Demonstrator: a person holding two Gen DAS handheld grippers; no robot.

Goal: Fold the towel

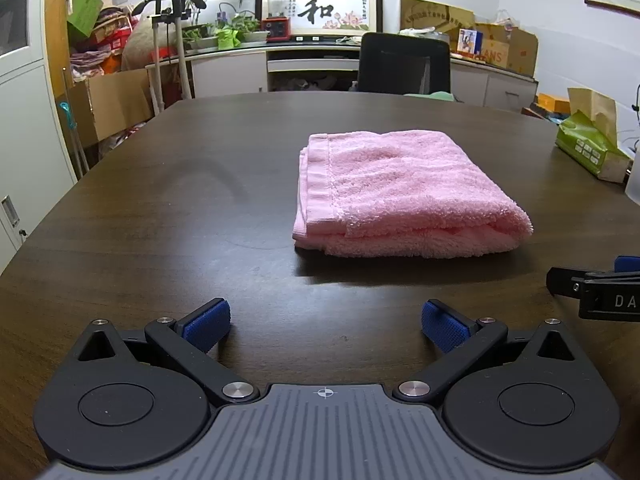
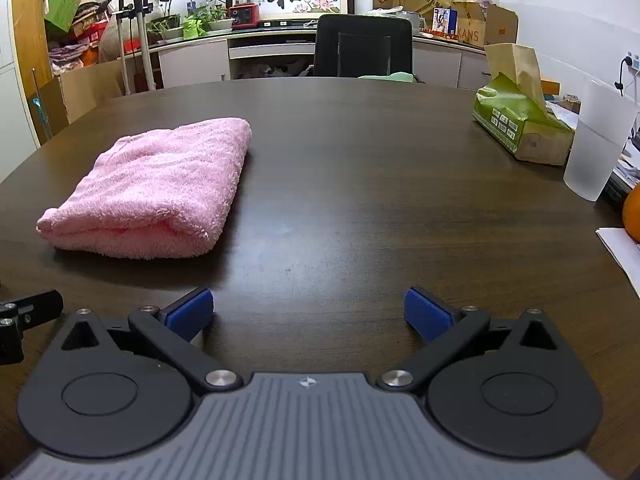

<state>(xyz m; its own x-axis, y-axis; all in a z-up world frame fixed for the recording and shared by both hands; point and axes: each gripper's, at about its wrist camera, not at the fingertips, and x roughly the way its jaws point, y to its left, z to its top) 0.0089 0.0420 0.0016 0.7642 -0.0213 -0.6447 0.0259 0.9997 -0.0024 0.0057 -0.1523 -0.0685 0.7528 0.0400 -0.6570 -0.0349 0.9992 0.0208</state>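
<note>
A pink towel lies folded into a thick rectangle on the dark wooden table. In the right wrist view the towel is ahead to the left. My left gripper is open and empty, low over the table, short of the towel's near edge. My right gripper is open and empty, to the right of the towel. The right gripper's side shows at the right edge of the left wrist view.
A green tissue box, a frosted plastic cup, an orange and white paper sit at the table's right. A black office chair stands behind the far edge. Cabinets and boxes line the walls.
</note>
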